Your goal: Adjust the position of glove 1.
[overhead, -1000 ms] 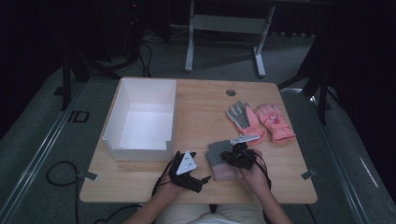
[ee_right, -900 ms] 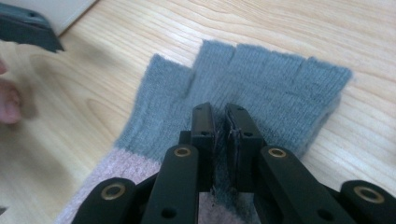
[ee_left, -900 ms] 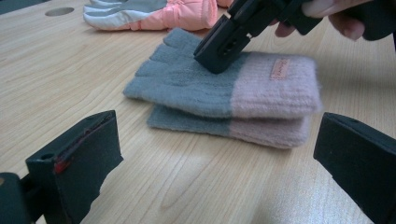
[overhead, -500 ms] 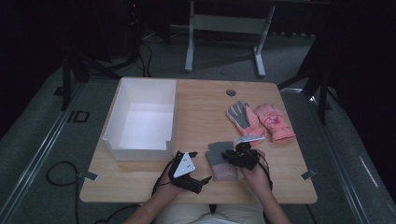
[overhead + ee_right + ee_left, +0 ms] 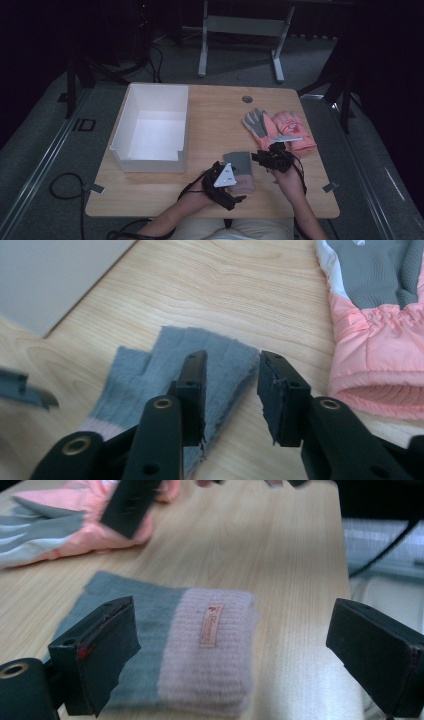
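Both hands have lifted slightly off the folded knit mitten (image 5: 239, 170) since the earlier frames, and the right gripper (image 5: 231, 390) has just been opening its jaws, with nothing between them now. It hangs released just above the mitten's grey finger end. The left gripper (image 5: 235, 650) stands wide and released too, its jaws either side of the pink cuff end without touching it; they have just been closing a little.

The mitten lies flat on the bench (image 5: 210, 125) near the front edge, right of the middle, grey half toward the far side, pink half toward the person, a small label on the pink part. A pair of pink and grey gloves (image 5: 277, 129) lies further back near the right edge, and a white box (image 5: 131, 107) sits by the left edge.

This looks like the letting-go after laying or folding the mitten. Judging by the box, the next move probably calls for one gripper to come down over the mitten's edge, pinch through both layers, and carry it leftward, keeping it folded.
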